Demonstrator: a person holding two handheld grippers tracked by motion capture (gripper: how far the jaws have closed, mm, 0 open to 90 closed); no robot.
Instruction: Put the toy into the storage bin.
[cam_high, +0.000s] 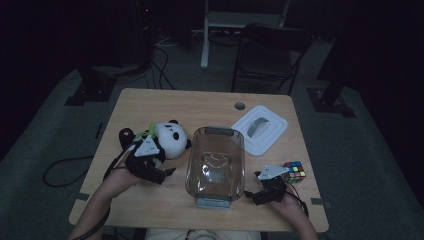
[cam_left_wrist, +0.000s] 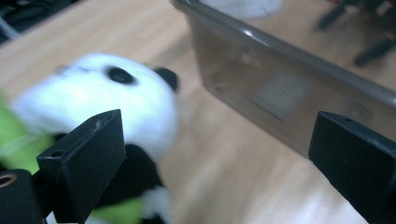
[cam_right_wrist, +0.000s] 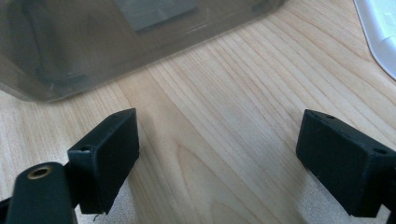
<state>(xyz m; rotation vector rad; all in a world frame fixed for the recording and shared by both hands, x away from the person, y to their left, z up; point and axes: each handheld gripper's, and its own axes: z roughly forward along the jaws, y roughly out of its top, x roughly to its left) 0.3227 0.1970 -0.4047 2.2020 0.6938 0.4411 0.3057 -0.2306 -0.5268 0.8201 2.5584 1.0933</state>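
A black-and-white panda plush (cam_high: 171, 139) with green trim lies left of centre on the wooden table (cam_high: 150, 105). A clear empty plastic container (cam_high: 215, 165) stands in the middle. My left gripper (cam_high: 165, 167) sits at the panda's near side. In the left gripper view it (cam_left_wrist: 219, 135) is open, with the panda (cam_left_wrist: 112, 98) by the left jaw and the container wall (cam_left_wrist: 280, 88) by the right jaw. My right gripper (cam_high: 254, 186) rests just right of the container's near corner. It (cam_right_wrist: 219, 126) is open over bare wood, with the container (cam_right_wrist: 116, 37) ahead.
A white lid (cam_high: 260, 129) lies flat to the right of the container, and its edge (cam_right_wrist: 380, 28) also appears in the right gripper view. A Rubik's cube (cam_high: 295, 171) sits near the right table edge. A dark chair (cam_high: 267, 55) stands beyond the table.
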